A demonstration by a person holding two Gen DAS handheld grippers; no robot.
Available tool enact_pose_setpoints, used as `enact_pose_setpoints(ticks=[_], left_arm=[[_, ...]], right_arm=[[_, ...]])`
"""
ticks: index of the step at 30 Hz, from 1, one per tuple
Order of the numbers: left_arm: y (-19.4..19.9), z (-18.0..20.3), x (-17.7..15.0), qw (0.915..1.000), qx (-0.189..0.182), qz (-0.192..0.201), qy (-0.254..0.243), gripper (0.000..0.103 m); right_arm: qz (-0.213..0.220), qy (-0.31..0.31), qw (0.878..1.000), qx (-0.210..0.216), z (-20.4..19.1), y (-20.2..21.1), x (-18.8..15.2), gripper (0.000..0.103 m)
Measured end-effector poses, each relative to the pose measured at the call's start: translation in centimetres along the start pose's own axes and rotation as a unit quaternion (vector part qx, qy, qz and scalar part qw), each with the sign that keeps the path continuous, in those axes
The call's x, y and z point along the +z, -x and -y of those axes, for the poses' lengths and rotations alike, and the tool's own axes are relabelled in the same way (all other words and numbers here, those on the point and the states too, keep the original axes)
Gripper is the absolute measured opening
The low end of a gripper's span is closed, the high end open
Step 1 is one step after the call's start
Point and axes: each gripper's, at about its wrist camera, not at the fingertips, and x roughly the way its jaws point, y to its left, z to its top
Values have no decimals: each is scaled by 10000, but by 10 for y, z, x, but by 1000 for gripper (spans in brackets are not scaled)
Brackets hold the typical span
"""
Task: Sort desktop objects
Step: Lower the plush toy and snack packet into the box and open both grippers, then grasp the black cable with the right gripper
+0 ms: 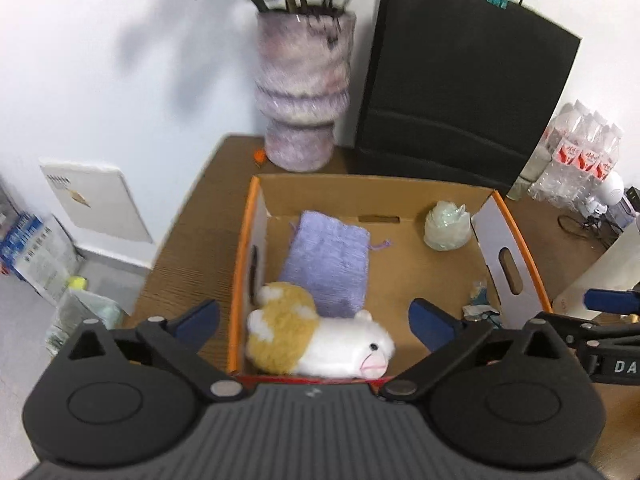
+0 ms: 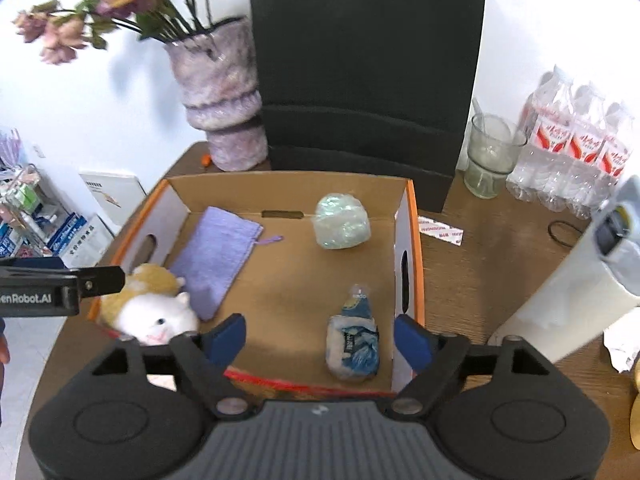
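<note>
Four items already sit in your cardboard box [image 2: 408,216]: the plush hamster [image 2: 154,312] against its left wall, purple cloth [image 2: 216,252] beside it, wrapped ball [image 2: 342,222] at the back, blue packet [image 2: 354,344] near the right wall. Both your left hand-held gripper [image 1: 314,318] and right hand-held gripper [image 2: 320,338] hover wide open, gripping nothing, probably between drops. Brown wooden desk [image 2: 480,280], white wall, flower vase [image 2: 224,96] behind.

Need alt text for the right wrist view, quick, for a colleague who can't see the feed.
The open right gripper hovers over the near edge of a cardboard box holding a plush hamster, a purple cloth, a pale green wrapped bundle and a blue-and-white packet. Behind the box stand a vase and a black bag.
</note>
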Motion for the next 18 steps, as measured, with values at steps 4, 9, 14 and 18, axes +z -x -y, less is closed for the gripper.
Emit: enact_pose_setpoints(ticks=[4, 9, 14, 18], left_arm=[[34, 1, -29, 9979, 192, 611, 48, 103], [85, -8, -119, 9802, -144, 1974, 78, 103], [108, -15, -198, 9621, -176, 2699, 355, 103], [121, -20, -259, 9494, -42, 3134, 195, 103]], right_arm=[[577, -7, 9983, 18, -9, 29, -22, 85], [2210, 238, 9749, 118, -19, 69, -86, 94], [2756, 203, 9610, -133, -31, 76, -152, 95], [2831, 207, 9582, -374, -42, 80, -208, 97]])
